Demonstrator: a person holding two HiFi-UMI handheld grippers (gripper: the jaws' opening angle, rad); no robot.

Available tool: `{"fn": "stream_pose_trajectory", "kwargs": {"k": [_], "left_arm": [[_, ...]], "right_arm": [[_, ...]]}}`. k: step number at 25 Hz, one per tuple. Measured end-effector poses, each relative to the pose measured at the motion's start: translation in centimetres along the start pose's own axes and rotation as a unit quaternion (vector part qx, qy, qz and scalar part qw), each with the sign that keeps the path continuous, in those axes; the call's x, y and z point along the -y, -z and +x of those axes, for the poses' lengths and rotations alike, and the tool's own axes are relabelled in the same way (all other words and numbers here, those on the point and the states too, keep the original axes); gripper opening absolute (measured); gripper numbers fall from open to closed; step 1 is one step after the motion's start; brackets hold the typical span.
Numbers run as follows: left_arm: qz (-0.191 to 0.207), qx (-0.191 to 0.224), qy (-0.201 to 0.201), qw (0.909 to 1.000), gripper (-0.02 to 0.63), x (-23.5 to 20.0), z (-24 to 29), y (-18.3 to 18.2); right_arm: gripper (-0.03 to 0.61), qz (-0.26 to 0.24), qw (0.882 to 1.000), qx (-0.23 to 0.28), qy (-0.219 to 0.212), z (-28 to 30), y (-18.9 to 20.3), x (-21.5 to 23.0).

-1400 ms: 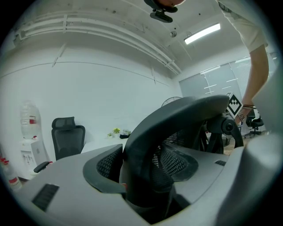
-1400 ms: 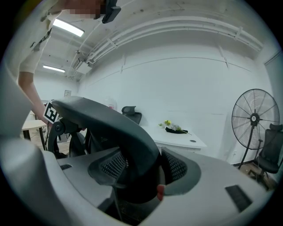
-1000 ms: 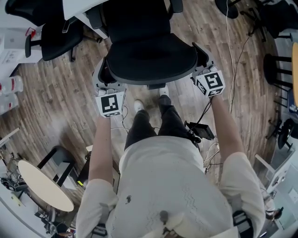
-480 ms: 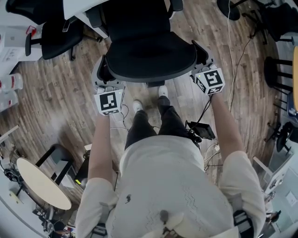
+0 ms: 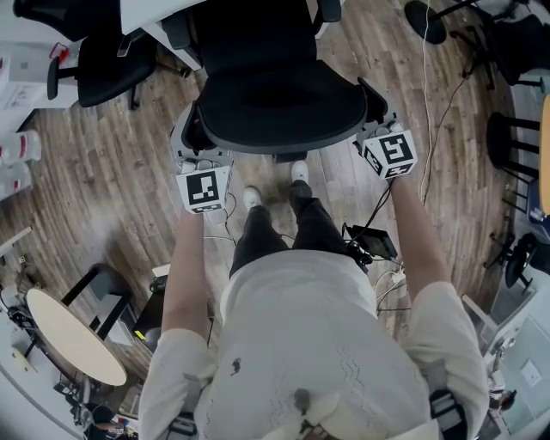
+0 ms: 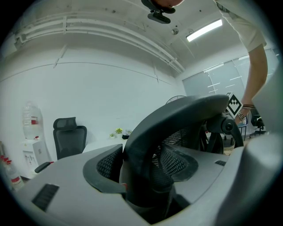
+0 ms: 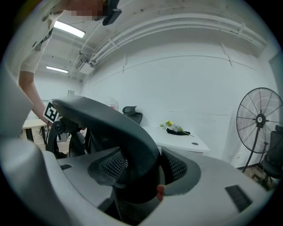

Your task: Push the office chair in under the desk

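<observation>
The black office chair (image 5: 279,86) stands in front of me in the head view, its backrest towards me and its seat pointing at the white desk (image 5: 146,13). My left gripper (image 5: 196,150) is shut on the left rim of the backrest (image 6: 177,119). My right gripper (image 5: 374,120) is shut on the right rim of the backrest (image 7: 110,123). In each gripper view the black rim fills the gap between the grey jaws. The white desk (image 7: 181,137) with a small plant shows behind the chair.
A second black chair (image 5: 94,60) stands at the desk's left. Cables and a black box (image 5: 374,241) lie on the wood floor by my feet. A beige round table (image 5: 73,335) is at the lower left. A standing fan (image 7: 259,119) is at the right.
Almost nothing differs. Both grippers stay clamped on the backrest, and the person's feet have shuffled slightly under the chair's rear.
</observation>
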State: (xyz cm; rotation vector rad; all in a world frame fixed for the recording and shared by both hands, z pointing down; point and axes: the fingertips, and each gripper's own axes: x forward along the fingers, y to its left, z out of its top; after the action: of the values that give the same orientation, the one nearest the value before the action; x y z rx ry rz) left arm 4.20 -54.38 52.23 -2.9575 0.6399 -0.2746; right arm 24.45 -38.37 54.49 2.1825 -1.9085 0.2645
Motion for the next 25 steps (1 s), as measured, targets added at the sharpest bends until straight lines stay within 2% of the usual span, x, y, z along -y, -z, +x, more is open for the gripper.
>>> {"fn": "stream_pose_trajectory", "kwargs": {"k": [25], "left_arm": [[0.002,-0.007,-0.019,0.9998,0.285,0.9,3.6,-0.9]], "right_arm": [[0.259,-0.006,1.000,0.002,-0.017,1.8,-0.6,4.2]]}}
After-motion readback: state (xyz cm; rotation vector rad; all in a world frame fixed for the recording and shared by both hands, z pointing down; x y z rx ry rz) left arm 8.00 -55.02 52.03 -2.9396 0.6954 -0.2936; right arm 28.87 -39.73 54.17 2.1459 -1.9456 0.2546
